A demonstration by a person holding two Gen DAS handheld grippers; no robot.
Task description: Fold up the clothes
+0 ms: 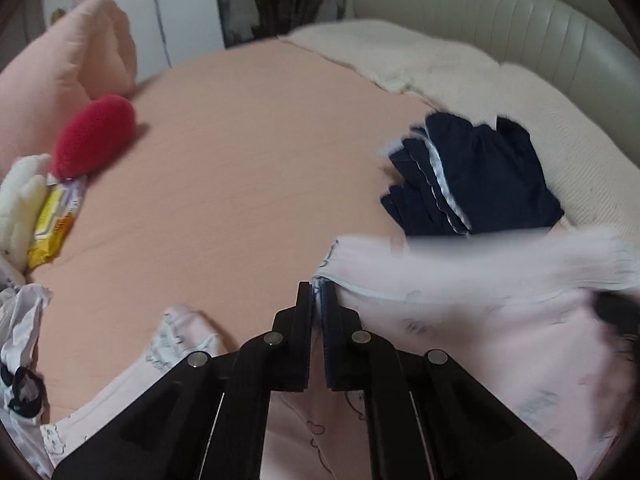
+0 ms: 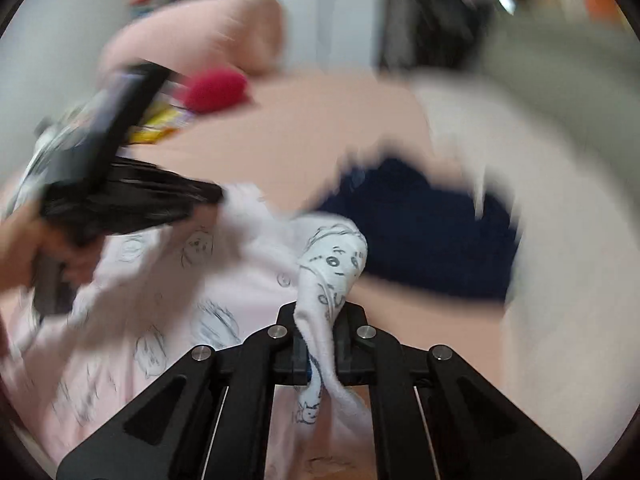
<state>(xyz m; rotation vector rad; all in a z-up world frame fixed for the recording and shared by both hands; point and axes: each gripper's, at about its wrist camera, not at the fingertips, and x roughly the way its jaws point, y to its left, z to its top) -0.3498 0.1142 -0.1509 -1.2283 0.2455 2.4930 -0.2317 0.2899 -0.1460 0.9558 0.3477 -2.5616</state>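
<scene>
1. You're clamping the left gripper (image 1: 317, 294) on a hem of the pink printed garment (image 1: 460, 320), jaws pinched together with cloth between.
2. You're gripping the same garment's white printed fold (image 2: 336, 264) in the right gripper (image 2: 320, 320), jaws closed on it.
3. The garment is lying at 5 o'clock in the left wrist view, partly blurred, over the peach sheet (image 1: 240, 184).
4. Open sheet is running from centre to 11 o'clock; nothing is lying there.
5. A navy folded garment (image 1: 480, 176) is sitting at 2 o'clock, beside the cream blanket (image 1: 440, 64).
6. A red plush (image 1: 92, 136) and yellow packet (image 1: 52, 220) are crowding the 9 o'clock edge; the packet print is unreadable.
7. The garment's prints are cartoon faces, no legible writing.
</scene>
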